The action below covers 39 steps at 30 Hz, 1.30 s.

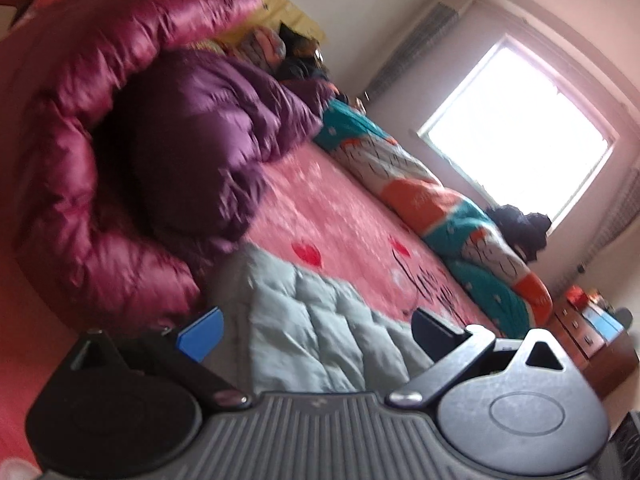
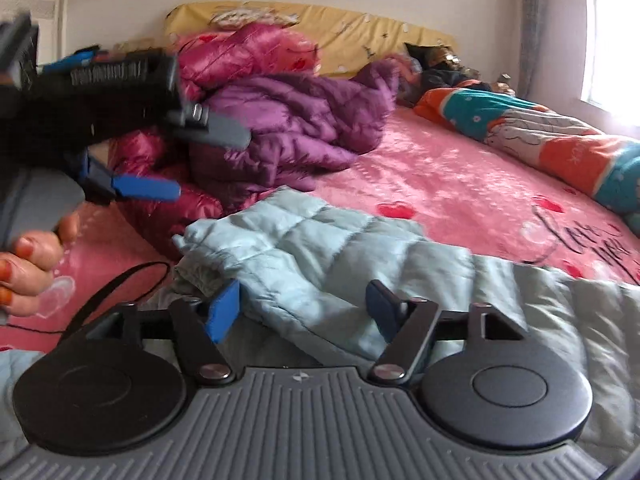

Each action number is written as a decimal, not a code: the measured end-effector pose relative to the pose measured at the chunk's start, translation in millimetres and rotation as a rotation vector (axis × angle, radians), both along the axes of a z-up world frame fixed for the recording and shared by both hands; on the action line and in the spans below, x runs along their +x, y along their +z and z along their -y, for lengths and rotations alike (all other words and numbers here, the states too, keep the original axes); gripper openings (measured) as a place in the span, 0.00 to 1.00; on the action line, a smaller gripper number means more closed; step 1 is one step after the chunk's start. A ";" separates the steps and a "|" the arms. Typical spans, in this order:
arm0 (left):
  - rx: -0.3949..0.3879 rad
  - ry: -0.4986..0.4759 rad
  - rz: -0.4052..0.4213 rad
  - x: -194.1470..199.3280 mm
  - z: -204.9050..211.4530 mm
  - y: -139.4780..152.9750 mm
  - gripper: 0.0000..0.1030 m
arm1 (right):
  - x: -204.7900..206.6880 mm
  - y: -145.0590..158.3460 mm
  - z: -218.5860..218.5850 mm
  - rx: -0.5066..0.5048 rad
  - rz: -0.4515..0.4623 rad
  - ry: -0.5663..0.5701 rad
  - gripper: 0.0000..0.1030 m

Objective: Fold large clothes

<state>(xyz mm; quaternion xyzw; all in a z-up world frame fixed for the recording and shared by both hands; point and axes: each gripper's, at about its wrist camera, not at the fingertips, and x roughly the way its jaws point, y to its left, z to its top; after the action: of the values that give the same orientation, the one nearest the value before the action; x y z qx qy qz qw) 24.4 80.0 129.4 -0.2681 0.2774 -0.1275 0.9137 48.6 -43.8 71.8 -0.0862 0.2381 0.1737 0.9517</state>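
Clothes are nowhere near done, I'd say: the magenta puffer jacket (image 2: 240, 60) and purple puffer jacket (image 2: 296, 124) sit bunched up on the pink bed (image 2: 440, 176), unfolded. Only the pale blue quilted jacket (image 2: 320, 248) looks worked on, lying flattish just past the right gripper (image 2: 302, 308), whose jaws gape with nothing pinched. The left gripper (image 2: 212, 162), above the jacket's left end, is spread wide too, empty.

Pale grey-blue quilted jacket (image 2: 320, 248); pink bedspread (image 2: 440, 176), seemingly red hearts.
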 end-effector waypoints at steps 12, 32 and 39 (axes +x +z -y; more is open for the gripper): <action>0.120 -0.063 -0.113 4.5 25.9 -18.5 0.83 | -24.9 17.3 133.0 0.064 0.082 -0.416 0.96; 0.443 -0.044 0.008 30.2 60.0 -28.9 0.31 | 59.1 -21.7 194.9 0.154 -0.014 -0.614 0.53; 0.473 -0.051 -0.008 32.0 57.7 -33.8 0.34 | 56.8 -36.0 190.0 0.090 -0.054 -0.596 0.54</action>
<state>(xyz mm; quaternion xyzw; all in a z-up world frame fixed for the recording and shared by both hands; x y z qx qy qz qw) 56.4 22.3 95.7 -0.0402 0.3099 -0.0808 0.9465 105.4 -233.8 35.8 0.0343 0.2701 -0.1006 0.9569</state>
